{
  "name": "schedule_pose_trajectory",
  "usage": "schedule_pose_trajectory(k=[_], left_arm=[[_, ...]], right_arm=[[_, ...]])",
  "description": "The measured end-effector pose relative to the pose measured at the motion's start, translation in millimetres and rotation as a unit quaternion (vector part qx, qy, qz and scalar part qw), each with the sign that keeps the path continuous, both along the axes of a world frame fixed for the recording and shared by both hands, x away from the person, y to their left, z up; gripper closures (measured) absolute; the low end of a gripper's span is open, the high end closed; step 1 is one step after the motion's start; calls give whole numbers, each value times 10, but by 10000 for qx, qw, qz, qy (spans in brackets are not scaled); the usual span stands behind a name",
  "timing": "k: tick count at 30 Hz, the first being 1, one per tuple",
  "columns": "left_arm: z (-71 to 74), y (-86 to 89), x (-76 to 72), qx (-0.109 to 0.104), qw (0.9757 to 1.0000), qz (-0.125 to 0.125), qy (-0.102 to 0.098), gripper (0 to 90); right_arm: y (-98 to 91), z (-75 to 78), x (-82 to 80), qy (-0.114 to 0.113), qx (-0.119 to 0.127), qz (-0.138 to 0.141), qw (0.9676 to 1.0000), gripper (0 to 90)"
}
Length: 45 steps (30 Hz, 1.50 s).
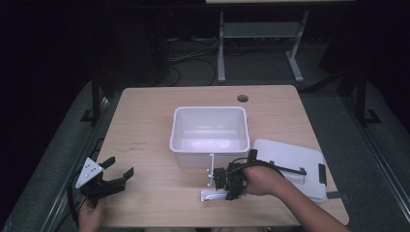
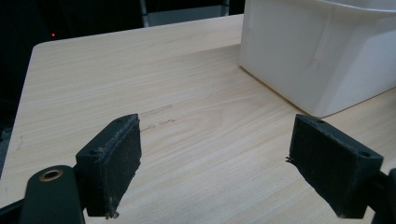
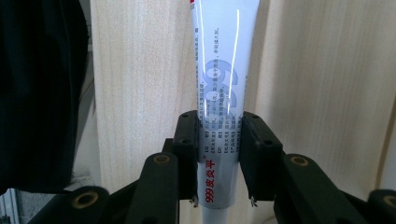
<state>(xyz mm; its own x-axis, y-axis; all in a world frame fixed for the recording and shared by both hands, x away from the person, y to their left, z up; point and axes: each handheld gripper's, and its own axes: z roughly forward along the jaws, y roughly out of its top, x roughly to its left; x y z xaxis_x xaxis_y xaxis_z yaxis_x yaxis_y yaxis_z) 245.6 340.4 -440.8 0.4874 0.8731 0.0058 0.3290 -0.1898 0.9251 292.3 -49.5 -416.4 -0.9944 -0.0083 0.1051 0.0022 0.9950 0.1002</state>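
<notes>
1. Grip first: the right gripper (image 3: pixel 218 158) is clamped on a white tube (image 3: pixel 223 84) of ointment near its cap end, low over the table (image 1: pixel 150 125) just in front of the white bin (image 1: pixel 209 133). The tube is smooth and tapers, so a loose pinch could let it slide out.
2. Squeezing harder could dent the soft tube or force paste toward the cap.
3. Lifting toward the bin, the long free end could catch the bin's near wall and twist in the jaws.
4. The lid (image 1: pixel 290 166) lies close on the right; a wide swing could knock it.
5. The left gripper (image 2: pixel 219 161) hovers with jaws apart and empty, well away, so it offers no support.
</notes>
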Motion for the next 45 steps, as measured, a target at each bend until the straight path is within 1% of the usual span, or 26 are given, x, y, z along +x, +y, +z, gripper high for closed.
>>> schedule_pose_trajectory(k=[7,9,11,16,18,20,23,25,28,29,30,32,36,41,45], left_arm=[[-4,-3,3,9,10000,-9,0,163],[-4,-2,4,3,10000,-7,0,163],[-3,-3,4,2,10000,-6,0,163],[-2,-3,1,-10,10000,-1,7,163],[-3,-1,2,-16,10000,1,7,163],[-3,-1,1,-20,10000,3,5,163],[-4,-2,4,-6,10000,-3,5,163],[-3,-4,3,-2,10000,-6,0,163],[-2,1,1,3,10000,-4,3,163],[-3,2,1,-11,10000,-4,0,163],[-4,2,2,-25,10000,2,3,163],[-5,2,4,-15,10000,8,9,163],[-1,1,1,-28,10000,21,-1,163],[0,3,0,-22,10000,23,-4,163],[0,4,0,-26,10000,25,-3,163]], right_arm=[[-47,51,7,21,37,-32,10000,690],[-62,72,8,19,15,-46,10000,690],[-67,95,13,-38,0,-10,10000,690],[-66,213,33,-116,44,-21,9999,690],[-65,238,33,-144,5,-26,9999,690],[-60,281,33,-203,32,40,9998,690],[-50,333,33,-225,59,75,9997,691],[-41,375,33,-250,-1,81,9997,690],[-30,435,43,-291,48,84,9995,691],[-26,458,40,-295,33,58,9995,691],[-21,477,44,-316,30,96,9995,690],[-18,498,43,-319,12,95,9994,690],[-7,628,54,-359,34,119,9993,691],[-1,713,63,-387,61,138,9991,691],[9,770,59,-394,-4,142,9991,691]])
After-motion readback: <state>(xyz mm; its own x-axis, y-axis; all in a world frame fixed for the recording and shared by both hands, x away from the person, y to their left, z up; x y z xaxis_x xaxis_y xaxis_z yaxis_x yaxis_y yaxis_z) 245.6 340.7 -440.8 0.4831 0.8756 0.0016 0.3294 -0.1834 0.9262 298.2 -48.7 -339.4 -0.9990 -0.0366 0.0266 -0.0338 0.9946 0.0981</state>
